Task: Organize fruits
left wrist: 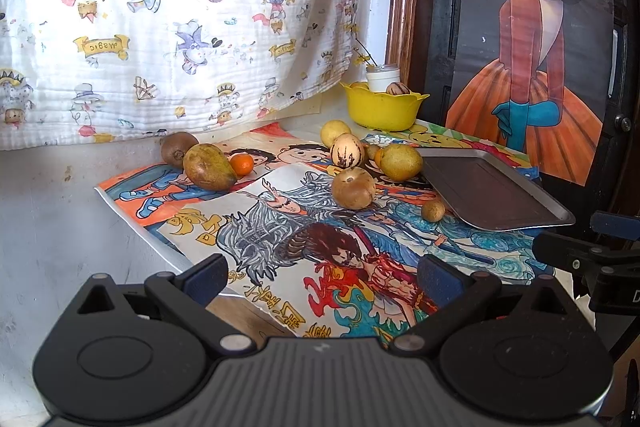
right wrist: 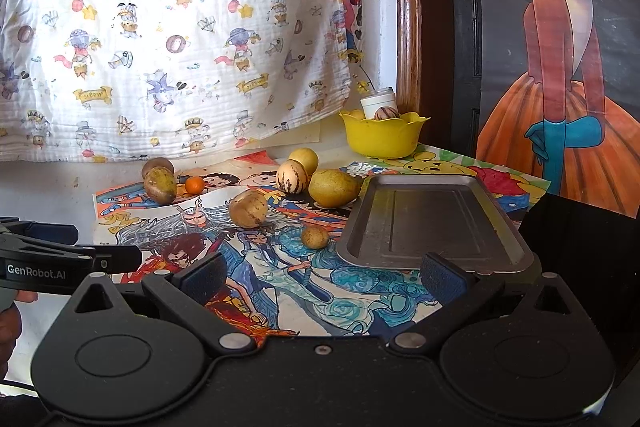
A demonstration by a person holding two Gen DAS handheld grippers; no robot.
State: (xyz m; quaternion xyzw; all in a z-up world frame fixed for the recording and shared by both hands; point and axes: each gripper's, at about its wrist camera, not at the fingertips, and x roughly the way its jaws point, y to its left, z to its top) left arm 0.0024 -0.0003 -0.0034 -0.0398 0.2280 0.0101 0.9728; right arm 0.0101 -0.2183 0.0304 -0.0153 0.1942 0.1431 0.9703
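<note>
Several fruits lie loose on coloured drawings: a mango (left wrist: 209, 167) (right wrist: 160, 185), a kiwi (left wrist: 178, 148), a small orange (left wrist: 242, 163) (right wrist: 194, 185), a striped pale melon (left wrist: 347, 150) (right wrist: 292, 177), a brown round fruit (left wrist: 353, 188) (right wrist: 248, 208), a yellow-green fruit (left wrist: 401, 161) (right wrist: 333, 188) and a small brown one (left wrist: 433, 210) (right wrist: 315, 237). A grey metal tray (left wrist: 496, 195) (right wrist: 432, 223) sits empty at the right. My left gripper (left wrist: 322, 277) and right gripper (right wrist: 322, 277) are both open, empty, held short of the fruits.
A yellow bowl (left wrist: 382, 109) (right wrist: 382, 135) at the back holds a striped fruit and a white jar. A patterned cloth hangs on the wall behind. A dark door with a painted poster stands at the right. The table's left edge drops off beside the drawings.
</note>
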